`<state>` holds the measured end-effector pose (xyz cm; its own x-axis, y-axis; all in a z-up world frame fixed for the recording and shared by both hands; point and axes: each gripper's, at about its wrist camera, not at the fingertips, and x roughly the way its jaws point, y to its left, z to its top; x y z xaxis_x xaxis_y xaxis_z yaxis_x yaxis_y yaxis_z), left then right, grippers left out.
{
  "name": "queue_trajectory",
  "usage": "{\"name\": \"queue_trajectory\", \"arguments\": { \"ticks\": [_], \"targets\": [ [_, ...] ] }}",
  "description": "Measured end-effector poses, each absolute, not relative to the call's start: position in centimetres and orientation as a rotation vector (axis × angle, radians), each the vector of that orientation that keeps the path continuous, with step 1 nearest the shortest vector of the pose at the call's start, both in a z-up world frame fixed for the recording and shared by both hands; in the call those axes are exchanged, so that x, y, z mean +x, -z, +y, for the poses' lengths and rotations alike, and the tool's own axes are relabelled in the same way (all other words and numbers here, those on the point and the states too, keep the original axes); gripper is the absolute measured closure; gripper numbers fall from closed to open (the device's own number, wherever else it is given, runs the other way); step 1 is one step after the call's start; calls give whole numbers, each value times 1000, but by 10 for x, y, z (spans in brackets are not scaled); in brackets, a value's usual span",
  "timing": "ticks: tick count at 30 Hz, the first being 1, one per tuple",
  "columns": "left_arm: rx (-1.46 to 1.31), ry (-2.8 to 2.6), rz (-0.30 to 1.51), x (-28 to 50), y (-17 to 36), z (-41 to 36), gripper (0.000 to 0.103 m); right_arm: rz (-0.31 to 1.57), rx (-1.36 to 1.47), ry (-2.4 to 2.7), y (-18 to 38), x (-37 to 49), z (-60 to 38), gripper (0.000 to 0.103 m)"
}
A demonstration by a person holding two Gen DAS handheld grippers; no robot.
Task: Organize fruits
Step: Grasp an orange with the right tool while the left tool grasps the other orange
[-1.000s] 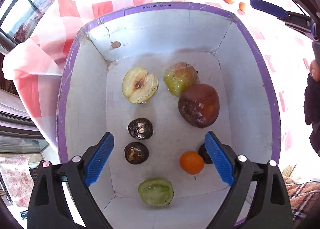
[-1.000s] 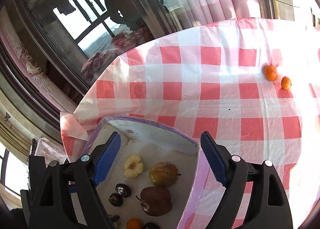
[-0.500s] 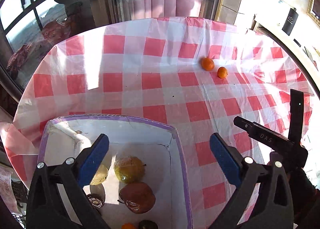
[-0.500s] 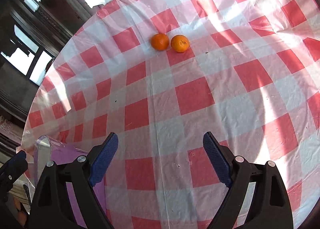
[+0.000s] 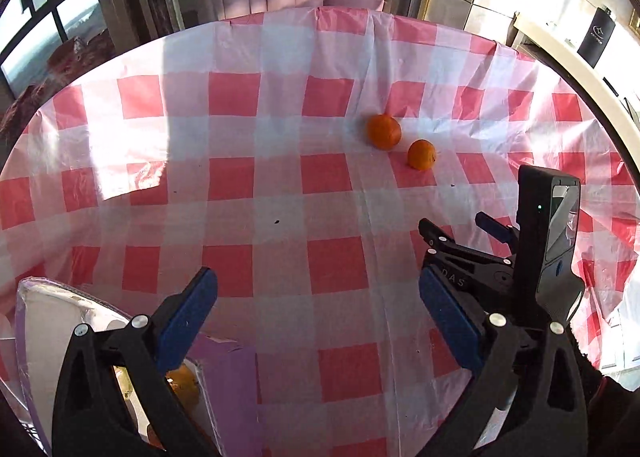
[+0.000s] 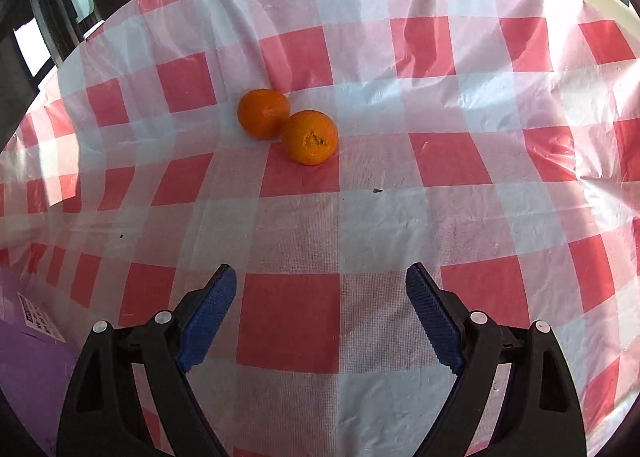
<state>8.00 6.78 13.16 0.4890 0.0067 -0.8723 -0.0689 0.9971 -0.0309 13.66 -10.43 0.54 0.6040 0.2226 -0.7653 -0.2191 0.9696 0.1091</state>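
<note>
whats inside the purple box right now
In the left wrist view, only one orange fruit shows inside the purple box; the left gripper covers the rest.

Two small oranges (image 6: 264, 113) (image 6: 310, 137) side by side on checked tablecloth, the nearer showing its stem scar; more fruit (image 5: 182, 379) in a purple-rimmed box (image 5: 228, 385)

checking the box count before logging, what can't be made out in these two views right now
- Box contents, left wrist view: the left gripper finger and the box wall hide all but one orange fruit.
- Box, right wrist view: cut off by the left edge; only purple outer wall, nothing inside.
- Label on that wall: print too small to read.
- Whether the two oranges touch: they overlap in the right wrist view and look apart in the left wrist view.
</note>
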Motion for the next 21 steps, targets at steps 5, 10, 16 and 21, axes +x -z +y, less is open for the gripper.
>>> {"name": "queue_trajectory", "arguments": {
  "ticks": [5,10,16,21],
  "targets": [
    [-109,-118,1129,89,-110,74,2,821,-107,-321,-11,178,-88,20],
    [-73,-150,1158,90,-96,68,2,809,-178,-364,-9,210,-78,26],
    [-57,-163,1176,102,-83,53,2,822,-190,-390,-4,221,-81,46],
    [-36,-141,1171,129,-77,40,2,808,-123,-398,-8,220,-108,65]
  ]
}}
